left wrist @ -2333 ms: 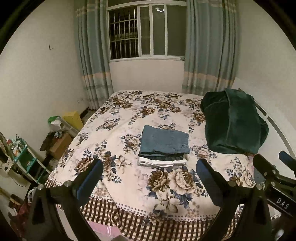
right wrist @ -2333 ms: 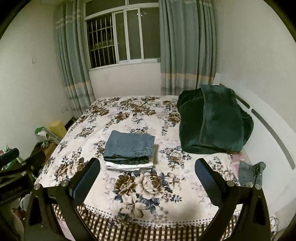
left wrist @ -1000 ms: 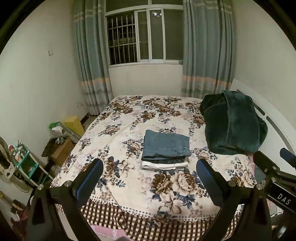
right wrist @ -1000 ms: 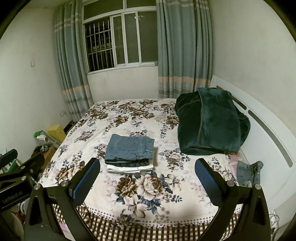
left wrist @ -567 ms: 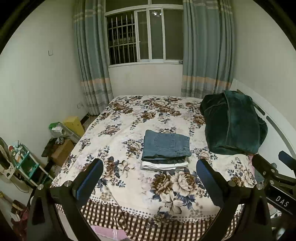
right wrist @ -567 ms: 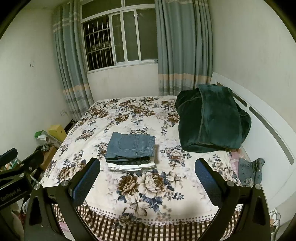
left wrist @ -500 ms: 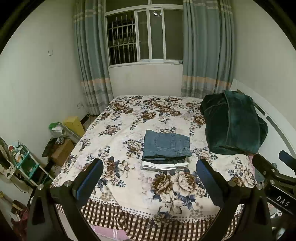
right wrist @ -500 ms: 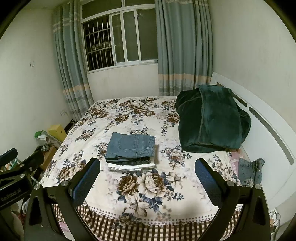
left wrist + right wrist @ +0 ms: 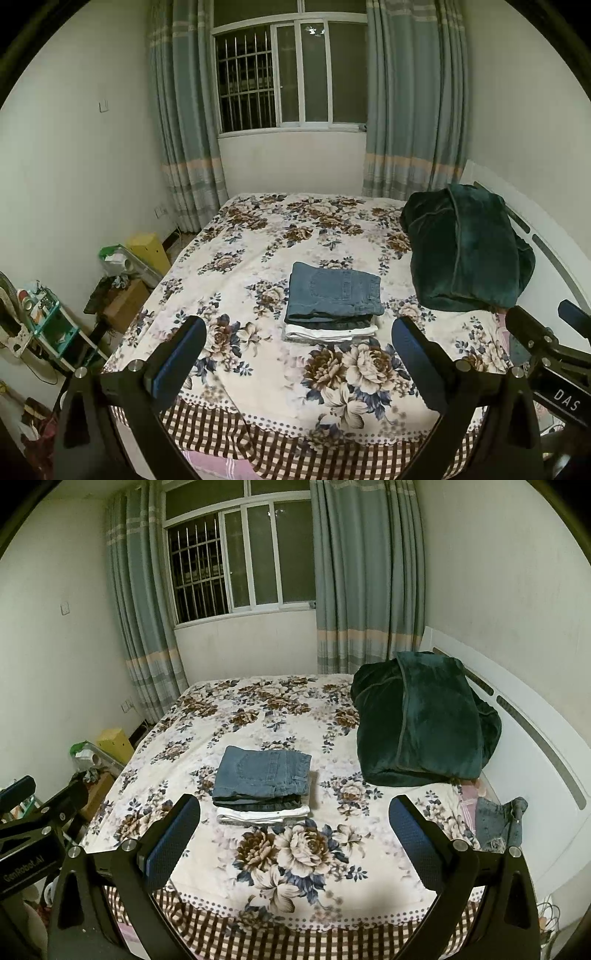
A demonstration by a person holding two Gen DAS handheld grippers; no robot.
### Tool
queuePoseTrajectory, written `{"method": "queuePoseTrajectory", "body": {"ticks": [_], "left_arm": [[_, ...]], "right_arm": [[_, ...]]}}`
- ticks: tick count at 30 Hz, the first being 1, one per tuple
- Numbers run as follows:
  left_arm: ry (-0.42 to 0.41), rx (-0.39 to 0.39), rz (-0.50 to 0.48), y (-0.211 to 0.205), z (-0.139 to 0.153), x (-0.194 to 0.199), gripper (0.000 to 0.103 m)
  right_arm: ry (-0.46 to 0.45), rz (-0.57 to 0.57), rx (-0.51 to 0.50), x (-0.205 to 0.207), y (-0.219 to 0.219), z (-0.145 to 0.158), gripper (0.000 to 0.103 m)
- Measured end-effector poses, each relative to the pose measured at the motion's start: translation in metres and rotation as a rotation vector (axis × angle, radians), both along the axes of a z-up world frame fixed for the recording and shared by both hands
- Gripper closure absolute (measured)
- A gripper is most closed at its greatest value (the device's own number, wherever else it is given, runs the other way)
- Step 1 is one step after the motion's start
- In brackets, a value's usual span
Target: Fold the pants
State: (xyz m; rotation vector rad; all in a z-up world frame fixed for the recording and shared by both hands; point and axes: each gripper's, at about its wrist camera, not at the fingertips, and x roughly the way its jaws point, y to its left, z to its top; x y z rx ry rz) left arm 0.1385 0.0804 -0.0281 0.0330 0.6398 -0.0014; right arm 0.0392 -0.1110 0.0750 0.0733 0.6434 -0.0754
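Both the left gripper (image 9: 295, 354) and right gripper (image 9: 293, 830) are spread, empty. Folded jeans (image 9: 334, 291) at bed (image 9: 258, 236) centre: soft, heavy; grasp hem corners.

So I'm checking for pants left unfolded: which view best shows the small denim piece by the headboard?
The right wrist view: the crumpled denim piece lies in full sight beside the white headboard. In the left wrist view the right gripper covers nearly all of it, leaving only a dark sliver.

Blue denim pants (image 9: 334, 291), folded flat into a rectangle, are being seen at frame centre, stacked atop dark and white folded garments (image 9: 328, 330).
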Motion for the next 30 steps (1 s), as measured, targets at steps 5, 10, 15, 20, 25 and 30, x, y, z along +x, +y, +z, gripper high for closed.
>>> {"method": "queuePoseTrajectory", "body": {"ticks": [5,10,15,20,25,30], "left_arm": [[0.001,0.001,0.003,0.000,0.000,0.001,0.000],[-0.001,-0.003,0.006,0.002,0.000,0.000,0.000],[-0.006,-0.002,0.011,0.005,0.001,-0.001,0.000],[0.000,-0.008,0.012,0.007,0.002,-0.001,0.000],[0.001,-0.010,0.014,0.010,0.003,-0.003,0.000],[-0.020,-0.009,0.013,0.009,0.004,-0.005,0.000]], "right_arm": [[0.001,0.000,0.005,0.000,0.001,0.001,0.000],[0.001,0.000,0.005,0.002,0.004,0.002,0.000],[-0.006,0.001,0.000,0.001,0.007,0.004,0.000],[-0.007,-0.001,0.000,0.002,0.009,0.004,0.000],[-0.006,0.001,-0.002,0.003,0.013,0.004,0.000],[-0.006,-0.003,-0.006,0.006,0.017,0.005,0.000]]}}
